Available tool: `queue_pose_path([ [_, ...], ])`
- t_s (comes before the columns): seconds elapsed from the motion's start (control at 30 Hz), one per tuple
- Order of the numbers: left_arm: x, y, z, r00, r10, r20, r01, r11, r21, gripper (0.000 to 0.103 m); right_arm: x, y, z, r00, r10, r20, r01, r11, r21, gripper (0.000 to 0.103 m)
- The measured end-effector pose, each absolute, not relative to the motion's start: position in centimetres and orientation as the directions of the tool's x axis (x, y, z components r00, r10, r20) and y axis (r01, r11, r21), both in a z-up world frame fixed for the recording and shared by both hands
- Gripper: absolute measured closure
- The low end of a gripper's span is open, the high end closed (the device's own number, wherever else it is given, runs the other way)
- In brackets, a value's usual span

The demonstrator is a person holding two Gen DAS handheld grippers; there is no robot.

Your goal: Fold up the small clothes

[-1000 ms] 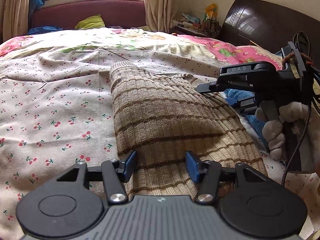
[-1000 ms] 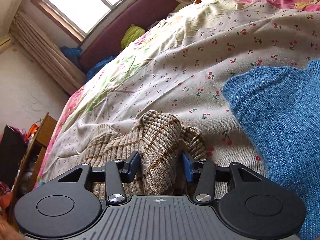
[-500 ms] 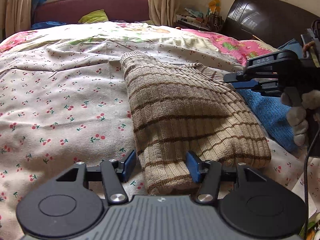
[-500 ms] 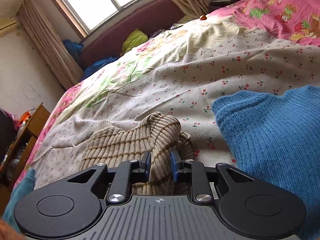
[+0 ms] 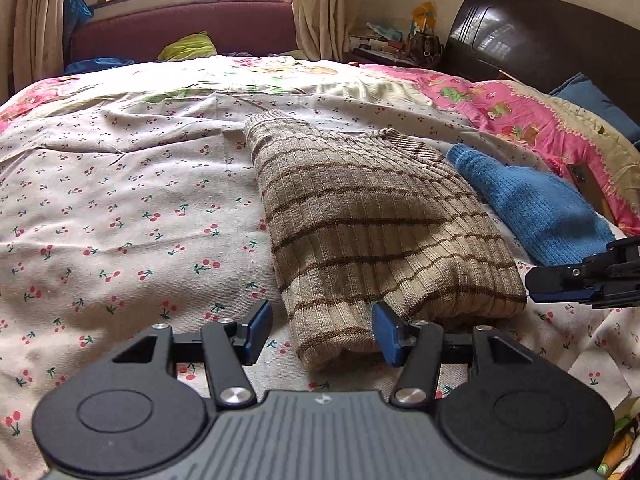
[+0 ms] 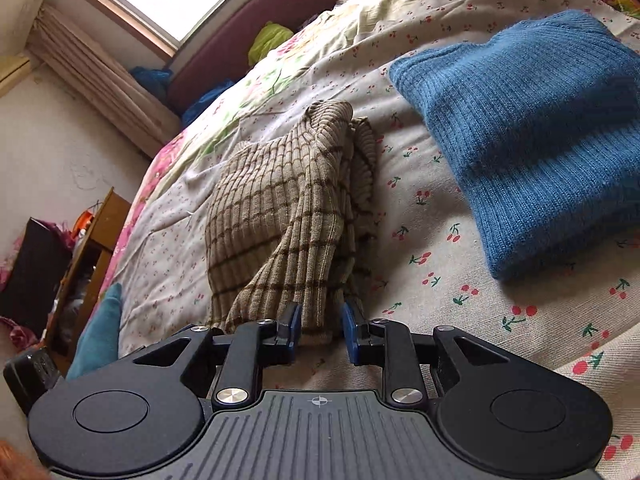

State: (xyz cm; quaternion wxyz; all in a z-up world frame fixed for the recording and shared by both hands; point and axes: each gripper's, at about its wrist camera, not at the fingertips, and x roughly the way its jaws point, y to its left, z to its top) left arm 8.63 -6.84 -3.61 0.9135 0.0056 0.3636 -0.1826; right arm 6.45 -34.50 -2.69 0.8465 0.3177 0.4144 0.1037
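Note:
A beige sweater with brown stripes lies folded on the cherry-print bedsheet. My left gripper is open, and the sweater's near left corner lies loosely between its fingers. My right gripper has a bunched fold of the striped sweater between its pads. The fabric runs taut up to them while the jaws are opening. In the left wrist view the right gripper sits at the sweater's near right corner. A folded blue knit sweater lies to the right.
The blue sweater lies between the striped one and a pink quilt. A dark headboard and a cluttered bedside shelf stand behind. Off the bed's left side are a wooden cabinet and a teal cushion.
My right gripper closed on a fold near the sweater's collar and drew back along its right side to the near corner. My left gripper backed off until the near left corner showed between its fingers.

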Motion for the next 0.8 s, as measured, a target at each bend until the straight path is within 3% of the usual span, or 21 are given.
queue_pose_path([
  [0.33, 8.6, -7.5, -3.8, 0.667, -0.307, -0.679, 0.342, 0.936, -0.087, 0.039, 7.0, -31.9, -3.8, 0.595, 0.457, -0.661, 0.045, 0.802, 0.595, 0.079],
  [0.57, 8.5, -7.8, -3.5, 0.670, -0.308, -0.676, 0.349, 0.934, -0.079, 0.039, 7.2, -33.3, -4.8, 0.586, 0.523, -0.619, 0.098, 0.713, 0.695, 0.079],
  [0.8, 8.5, -8.4, -3.4, 0.666, -0.313, -0.677, 0.365, 0.928, -0.071, 0.039, 7.6, -32.8, -5.0, 0.603, 0.494, -0.626, 0.079, 0.744, 0.664, 0.072],
])
